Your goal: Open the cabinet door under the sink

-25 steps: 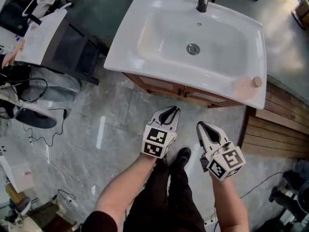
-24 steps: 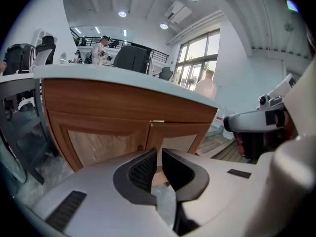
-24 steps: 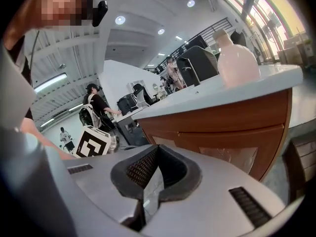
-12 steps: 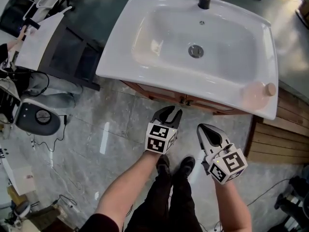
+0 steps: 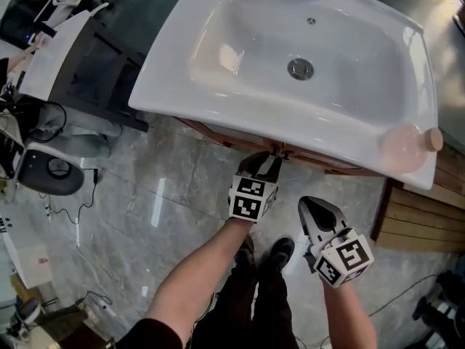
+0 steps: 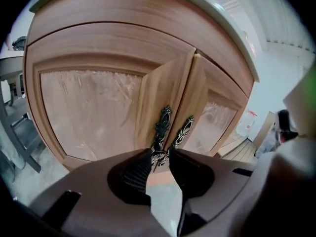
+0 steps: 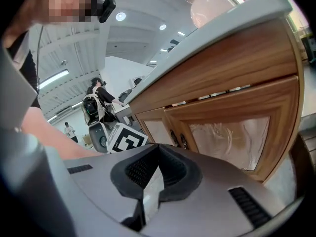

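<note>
Wooden doors (image 6: 94, 112) are sitting closed under the sink (image 5: 167, 93). I am aiming my left gripper (image 6: 160, 154) at their handles (image 6: 162, 127), its jaws just opening to fit one, nothing inside yet. My right gripper (image 7: 158, 149) is waiting nearby, pinched closed and empty.

Sink (image 5: 240, 86): glossy white.
Cabinet door (image 6: 94, 112): light brown wood grain with a mottled pinkish-beige panel.
Handles (image 6: 163, 127): dark, ornate scrollwork.
Floor (image 5: 167, 195): grey marble with pale veining.
Left tool (image 5: 261, 164) and right tool (image 5: 311, 206): pale grey shells, black ribbed pads (image 6: 136, 174), and black-and-white square-patterned marker cubes (image 5: 252, 198).
</note>
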